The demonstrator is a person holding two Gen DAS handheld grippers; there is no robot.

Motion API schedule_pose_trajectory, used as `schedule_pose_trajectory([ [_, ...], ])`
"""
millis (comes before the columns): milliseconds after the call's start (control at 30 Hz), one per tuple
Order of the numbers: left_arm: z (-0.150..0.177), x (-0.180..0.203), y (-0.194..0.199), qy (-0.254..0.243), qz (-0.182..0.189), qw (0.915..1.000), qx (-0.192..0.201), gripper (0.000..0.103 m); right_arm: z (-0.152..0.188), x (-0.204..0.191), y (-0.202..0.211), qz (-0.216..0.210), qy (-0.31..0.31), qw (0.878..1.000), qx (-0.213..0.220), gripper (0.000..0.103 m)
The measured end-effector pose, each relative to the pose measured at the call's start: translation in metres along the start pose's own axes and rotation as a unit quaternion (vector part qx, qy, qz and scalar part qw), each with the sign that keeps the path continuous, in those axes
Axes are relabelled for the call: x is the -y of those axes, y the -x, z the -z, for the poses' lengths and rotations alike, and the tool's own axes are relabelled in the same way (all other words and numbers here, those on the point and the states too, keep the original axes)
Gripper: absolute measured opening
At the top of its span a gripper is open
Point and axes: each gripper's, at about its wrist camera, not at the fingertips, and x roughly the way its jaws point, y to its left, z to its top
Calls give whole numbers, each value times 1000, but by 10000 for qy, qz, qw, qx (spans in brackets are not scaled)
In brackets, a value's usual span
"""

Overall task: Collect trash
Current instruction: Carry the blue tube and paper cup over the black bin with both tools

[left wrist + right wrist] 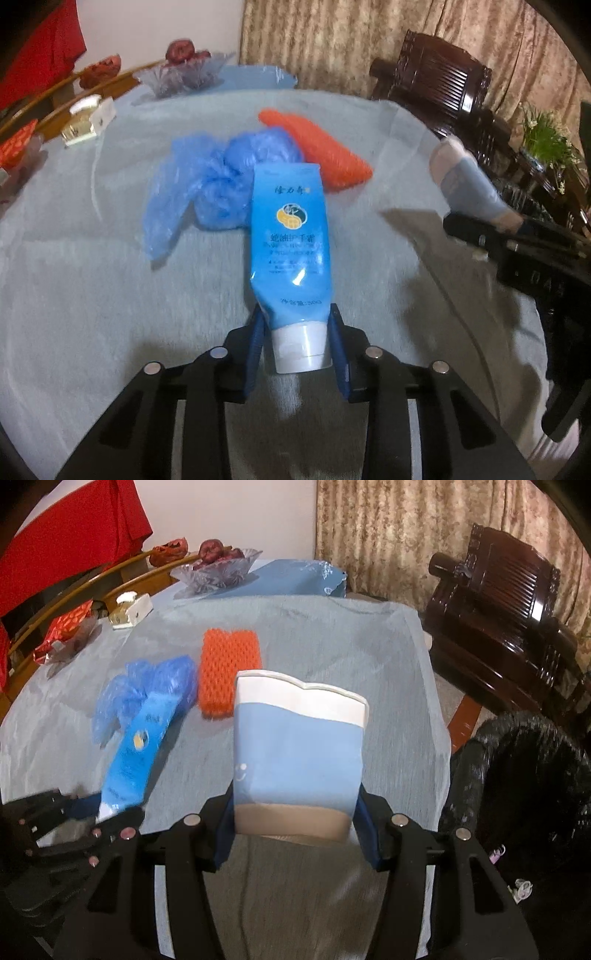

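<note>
My left gripper (297,332) is shut on a blue hand-cream tube (290,236) just above its white cap and holds it over the table; the tube also shows in the right wrist view (136,746). My right gripper (295,805) is shut on a squashed blue-and-white paper cup (299,753), which shows at the right of the left wrist view (465,181). A crumpled blue plastic bag (207,184) (144,690) and an orange foam net (317,147) (229,664) lie on the table.
The table has a grey cloth (332,635). A black-lined trash bin (524,775) stands off its right edge. A glass fruit bowl (218,570), a small box (131,609) and red wrappers (66,627) sit at the far left. A dark wooden chair (498,602) stands at the right.
</note>
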Motion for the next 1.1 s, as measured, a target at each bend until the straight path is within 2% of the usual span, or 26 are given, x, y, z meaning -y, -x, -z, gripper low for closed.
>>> schedule_pose_trajectory([
  [67,-5,4,-4,-47,49,10000,-18,51,3,0,-1,-11,-30,10000,-45,53],
  [133,-9,7,-6,-82,-27,10000,1,54,5,0,-1,2,-48,10000,-65,53],
  [167,-11,8,-9,-79,-14,10000,8,53,6,1,-1,13,-51,10000,-65,53],
  [233,-12,10,-11,-96,-86,9999,72,36,7,2,-2,31,-96,9999,-74,53],
  [267,-12,11,-11,-108,-72,9999,88,32,8,4,-3,31,-125,9999,-86,53],
  [600,-9,11,11,38,59,9996,286,32,10,11,7,28,-304,9995,-126,53],
  [1100,-34,43,65,-66,436,9950,891,32,0,21,79,73,-281,9987,426,53],
])
